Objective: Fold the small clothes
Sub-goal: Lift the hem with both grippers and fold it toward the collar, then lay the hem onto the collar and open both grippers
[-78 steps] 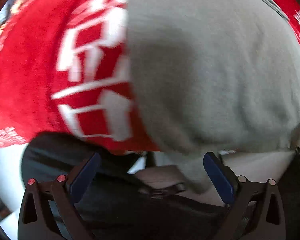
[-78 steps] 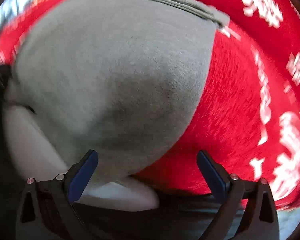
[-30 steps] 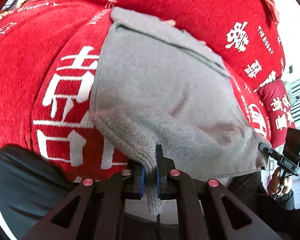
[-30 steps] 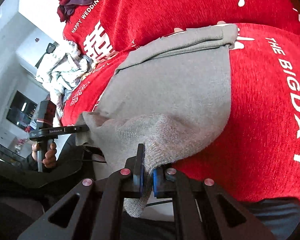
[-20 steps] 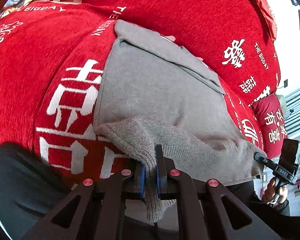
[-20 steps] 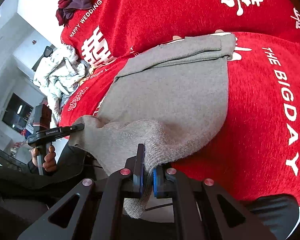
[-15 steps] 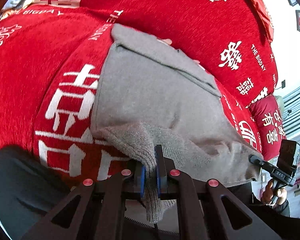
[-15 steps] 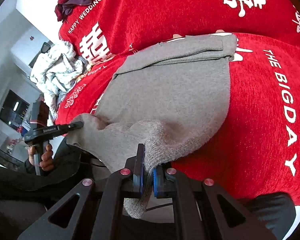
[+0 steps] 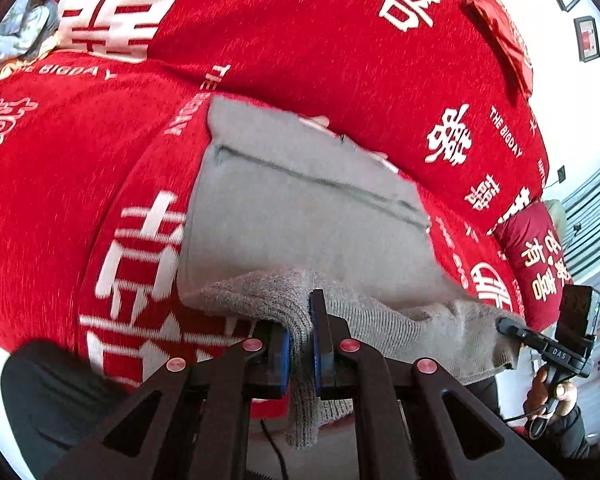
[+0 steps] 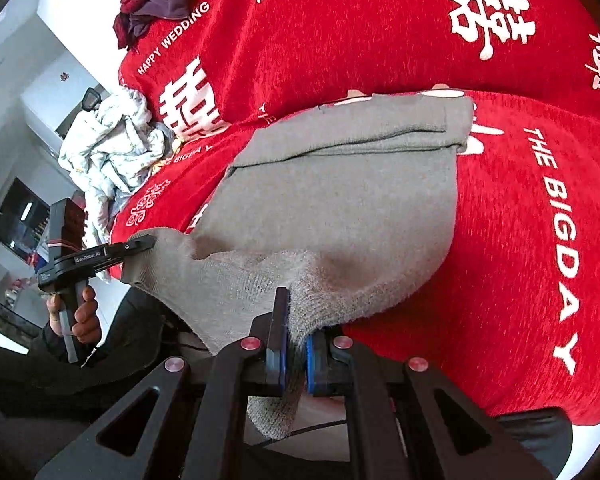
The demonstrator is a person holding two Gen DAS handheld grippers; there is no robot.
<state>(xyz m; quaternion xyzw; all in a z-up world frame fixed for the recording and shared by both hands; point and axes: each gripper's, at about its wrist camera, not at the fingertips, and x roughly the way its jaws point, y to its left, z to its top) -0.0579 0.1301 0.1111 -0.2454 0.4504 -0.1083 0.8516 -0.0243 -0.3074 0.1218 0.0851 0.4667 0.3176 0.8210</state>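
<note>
Both grippers, left (image 9: 300,340) and right (image 10: 296,344), jaws pinching grey garment's (image 9: 300,216) near hem, have lifted it off the sofa's (image 9: 40,200) front edge; fold-over begun.

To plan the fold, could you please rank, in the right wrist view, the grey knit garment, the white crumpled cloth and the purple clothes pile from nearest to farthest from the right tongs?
1. grey knit garment: clamped in the right tongs, bottom centre.
2. white crumpled cloth: left, on the red cover.
3. purple clothes pile: top left, farthest back.
</note>
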